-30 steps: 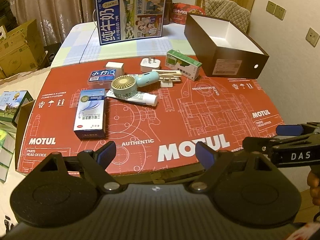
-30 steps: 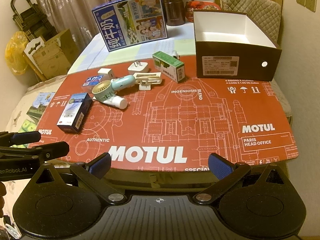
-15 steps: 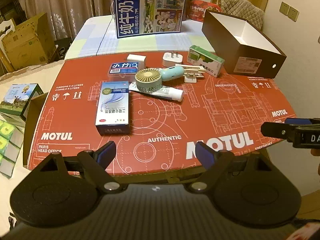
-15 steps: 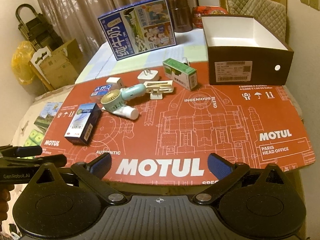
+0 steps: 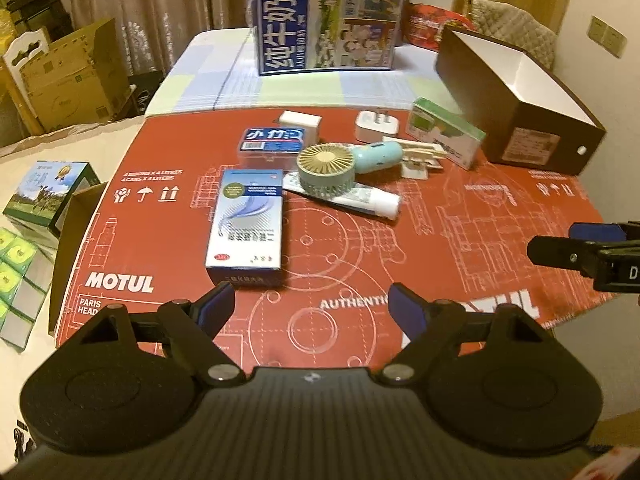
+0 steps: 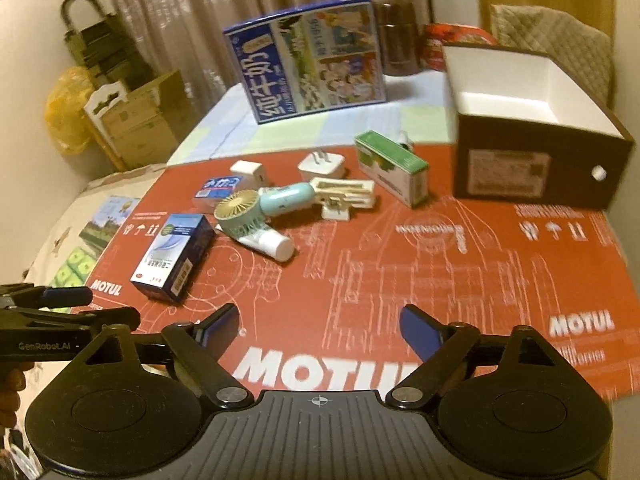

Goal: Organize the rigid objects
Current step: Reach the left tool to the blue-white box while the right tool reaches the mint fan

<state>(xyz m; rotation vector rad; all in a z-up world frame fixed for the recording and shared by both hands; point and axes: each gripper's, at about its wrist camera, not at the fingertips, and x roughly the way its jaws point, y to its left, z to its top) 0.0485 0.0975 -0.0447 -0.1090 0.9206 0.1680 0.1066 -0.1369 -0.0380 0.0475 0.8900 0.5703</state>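
Small items lie on a red MOTUL cardboard sheet (image 5: 460, 240): a blue-white box (image 5: 246, 224) (image 6: 174, 258), a teal hand fan (image 5: 340, 166) (image 6: 256, 208) resting on a white tube (image 5: 360, 200), a small blue box (image 5: 274, 140), two white plug adapters (image 5: 376, 124), a cream clip (image 5: 420, 156) and a green box (image 5: 444, 134) (image 6: 390, 166). An open brown box (image 5: 520, 100) (image 6: 532, 128) stands at the far right. My left gripper (image 5: 312, 308) is open and empty, just short of the blue-white box. My right gripper (image 6: 320, 326) is open and empty over the sheet's front edge.
A large blue milk carton box (image 5: 328, 20) stands behind the sheet on a checked cloth. Cardboard boxes (image 5: 68, 76) and green packs (image 5: 24, 240) sit to the left. A wall is at the right.
Both grippers moved forward toward the items, the left swinging left so the blue-white box is now just ahead of it. Nothing on the sheet moved.
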